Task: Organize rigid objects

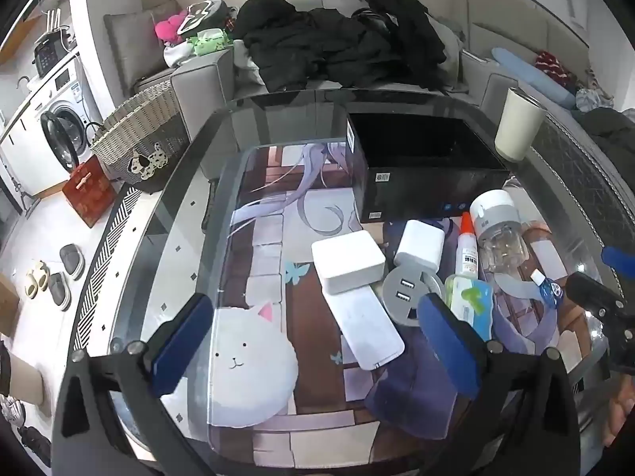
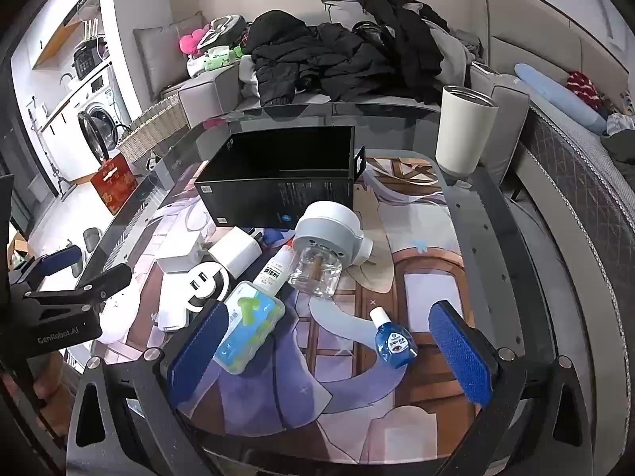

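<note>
1. My left gripper [image 1: 313, 349] hangs over the glass worktop [image 1: 186, 214] with its jaws spread wide and nothing between them; the blue pads [image 1: 182, 343] touch nothing.
2. Ahead of it lie a flat white power bank [image 1: 367, 327] with a white box [image 1: 347, 261] on its far end, a white charger [image 1: 420, 246] and a round grey USB hub [image 1: 410, 291].
3. My right gripper [image 2: 329, 351] also has its jaws wide apart, holding nothing.
4. A green wipes pack [image 2: 250, 327] lies just beside its left pad, and a blue eye-drop bottle [image 2: 393, 337] lies between the pads but clear of both.
5. Farther on: a white glue bottle [image 2: 274, 271], a tipped clear jar with a grey lid [image 2: 323, 242], an open black box [image 2: 285, 174] and a cream tumbler [image 2: 464, 131].
</note>
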Tool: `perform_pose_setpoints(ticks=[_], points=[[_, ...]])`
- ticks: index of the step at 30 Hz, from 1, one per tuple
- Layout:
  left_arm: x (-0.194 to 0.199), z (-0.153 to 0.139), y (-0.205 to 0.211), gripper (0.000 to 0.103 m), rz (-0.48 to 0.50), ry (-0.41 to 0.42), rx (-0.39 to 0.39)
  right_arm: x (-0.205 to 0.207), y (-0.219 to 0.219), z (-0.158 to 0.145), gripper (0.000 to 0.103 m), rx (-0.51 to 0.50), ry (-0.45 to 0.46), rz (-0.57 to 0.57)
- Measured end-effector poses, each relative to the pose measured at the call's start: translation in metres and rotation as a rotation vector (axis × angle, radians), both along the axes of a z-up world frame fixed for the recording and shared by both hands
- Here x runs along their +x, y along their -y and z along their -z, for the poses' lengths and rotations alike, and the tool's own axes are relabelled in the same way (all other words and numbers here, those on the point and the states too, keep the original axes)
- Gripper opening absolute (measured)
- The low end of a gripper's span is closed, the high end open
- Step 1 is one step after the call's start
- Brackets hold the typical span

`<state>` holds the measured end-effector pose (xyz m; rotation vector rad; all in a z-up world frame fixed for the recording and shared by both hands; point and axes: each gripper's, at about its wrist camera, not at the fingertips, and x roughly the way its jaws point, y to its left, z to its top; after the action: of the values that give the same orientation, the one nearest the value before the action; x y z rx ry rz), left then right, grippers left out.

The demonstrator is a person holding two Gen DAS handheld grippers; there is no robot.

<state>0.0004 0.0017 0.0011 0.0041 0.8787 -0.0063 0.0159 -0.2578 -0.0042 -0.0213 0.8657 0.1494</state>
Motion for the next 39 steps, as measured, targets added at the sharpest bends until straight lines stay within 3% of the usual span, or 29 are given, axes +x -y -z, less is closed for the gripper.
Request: perform_pose_setpoints(ticks=[4,17,29,39], points=[[-0.005,0.002,0.0,0.103,0.014,0.018,0.008,0.001,-0.002,0.001,0.103,-0.007,-0.016,-0.001],[0.001,0.007,0.007,0.103,0.045,-0.046,0.009,0.004,-0.004,0.0,0.103,-0.012,-0.021,0.008],[-0.002,0.001,0.006,0.103,0.066,-0.023,-0.045,0.003,0.001,0.001,0.103,-0.005,-0.014,0.013],[-0.003,0.002,0.008,0.103,0.067,-0.015,-0.031,0.001,0.003,-0.001,0.103,-0.009,-0.008,0.016]])
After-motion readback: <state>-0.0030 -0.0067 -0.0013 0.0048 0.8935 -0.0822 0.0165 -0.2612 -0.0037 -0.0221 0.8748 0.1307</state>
